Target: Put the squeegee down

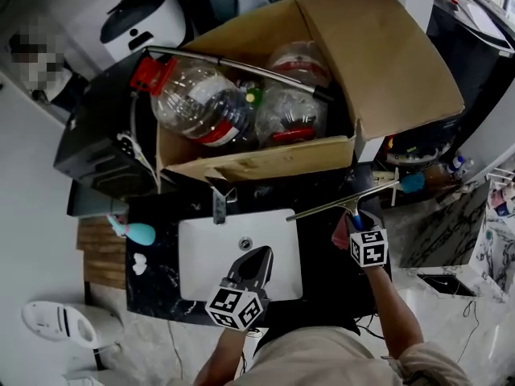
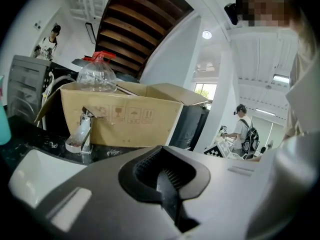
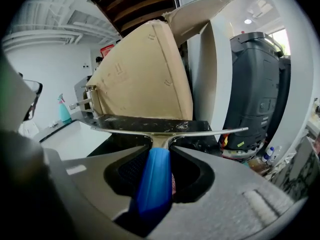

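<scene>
Cardboard box [image 1: 378,63] filled with plastic bottles [image 1: 201,103] is seen behind black counter [image 1: 157,296]. White sink [image 1: 201,256] is set into the counter. Squeegee [image 1: 342,204] is held above the counter, just right of the sink, blade toward the box. Its blue handle [image 3: 155,179] is clamped in right gripper [image 3: 159,156]. Left gripper [image 2: 167,176] is held over the sink, jaws pressed together, nothing between.

Cardboard box [image 2: 150,129] bears handling pictograms [image 2: 125,115], seemingly glass, umbrella, arrows
</scene>
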`<state>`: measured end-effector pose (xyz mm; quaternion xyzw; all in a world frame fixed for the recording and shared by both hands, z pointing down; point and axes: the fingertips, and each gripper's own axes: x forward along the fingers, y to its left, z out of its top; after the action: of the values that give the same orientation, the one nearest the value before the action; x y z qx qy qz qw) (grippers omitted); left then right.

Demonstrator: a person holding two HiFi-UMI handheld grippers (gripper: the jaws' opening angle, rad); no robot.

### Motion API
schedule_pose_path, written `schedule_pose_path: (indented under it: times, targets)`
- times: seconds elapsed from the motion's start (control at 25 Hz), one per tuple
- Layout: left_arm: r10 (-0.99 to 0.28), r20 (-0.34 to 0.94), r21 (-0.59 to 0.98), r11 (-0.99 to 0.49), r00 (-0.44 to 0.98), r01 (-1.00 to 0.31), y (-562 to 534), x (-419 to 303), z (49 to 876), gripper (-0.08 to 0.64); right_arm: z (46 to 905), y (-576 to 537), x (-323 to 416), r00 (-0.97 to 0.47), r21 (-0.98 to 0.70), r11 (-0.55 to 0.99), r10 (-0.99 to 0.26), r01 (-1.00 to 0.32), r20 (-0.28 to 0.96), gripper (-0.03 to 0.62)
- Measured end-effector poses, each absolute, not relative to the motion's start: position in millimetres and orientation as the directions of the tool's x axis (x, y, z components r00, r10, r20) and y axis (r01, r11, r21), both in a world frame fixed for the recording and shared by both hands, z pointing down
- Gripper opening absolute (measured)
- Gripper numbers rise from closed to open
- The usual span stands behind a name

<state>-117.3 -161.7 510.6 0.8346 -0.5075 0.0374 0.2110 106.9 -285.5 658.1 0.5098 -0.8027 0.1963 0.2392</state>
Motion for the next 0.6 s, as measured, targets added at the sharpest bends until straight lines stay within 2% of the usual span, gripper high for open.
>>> schedule_pose_path:
  times: [0.2, 0.48, 0.6]
  targets:
    - [-0.833, 0.280, 0.318, -0.388, 0.477, -0.865, -160, -118, 512, 0.015, 675, -288, 106, -0.342, -0.080, 0.376, -0.710, -0.923, 0.616, 0.130]
    - [-0.834, 0.281, 0.343, -0.375, 0.475, -0.861, -155, -127, 518, 0.015, 680, -291, 104, -0.300, -0.009, 0.381, -0.713, -0.925, 0.634, 0.134]
    - [-0.827, 0.269, 0.352, -0.392, 0.493, -0.850, -154, -124, 517, 0.015, 675, -289, 106, -0.291, 0.006, 0.377, -0.724, -0.926, 0.625, 0.161]
